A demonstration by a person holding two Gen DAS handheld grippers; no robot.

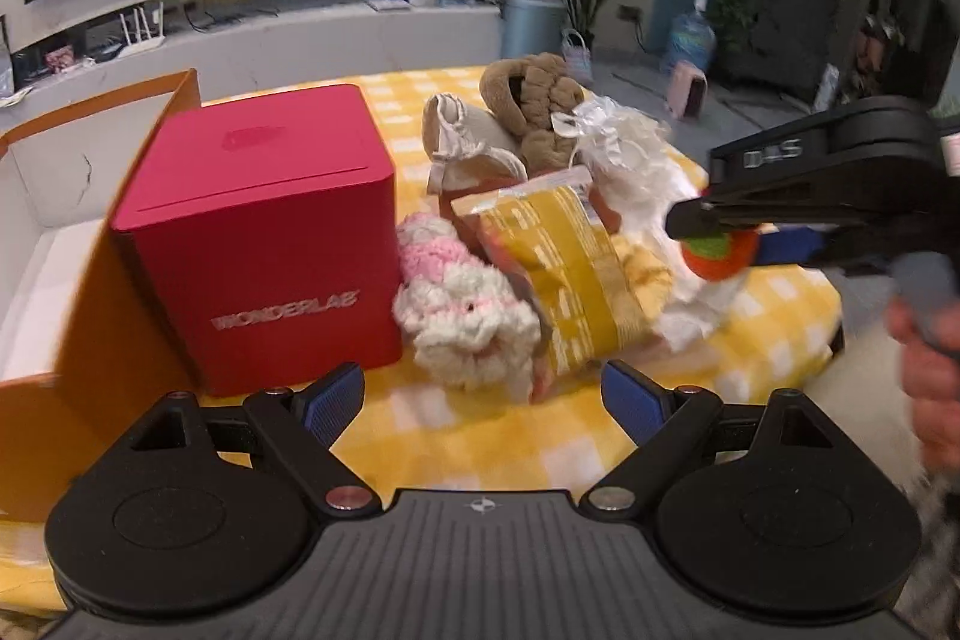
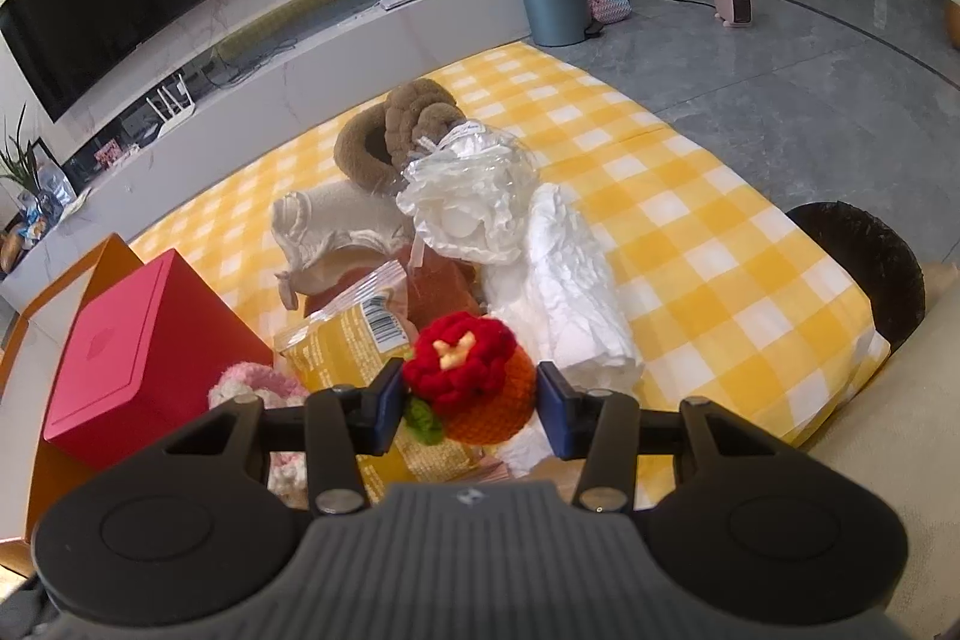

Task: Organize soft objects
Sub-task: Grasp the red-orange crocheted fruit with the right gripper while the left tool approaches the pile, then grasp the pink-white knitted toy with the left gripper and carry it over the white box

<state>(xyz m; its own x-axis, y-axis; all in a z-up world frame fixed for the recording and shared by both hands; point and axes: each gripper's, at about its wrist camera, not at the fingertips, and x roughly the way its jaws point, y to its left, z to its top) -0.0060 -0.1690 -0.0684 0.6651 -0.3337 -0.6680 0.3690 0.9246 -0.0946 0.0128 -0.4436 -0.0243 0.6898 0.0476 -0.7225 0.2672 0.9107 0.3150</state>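
Right wrist view: our right gripper (image 2: 468, 394) clamps a crocheted red-and-orange fruit (image 2: 474, 379); our left gripper (image 1: 483, 397) gapes wide, empty, above the pink-and-white crocheted toy (image 1: 462, 304).

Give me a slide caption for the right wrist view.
Right tongs grip a crocheted orange toy above soft things piled on a yellow checked cloth.
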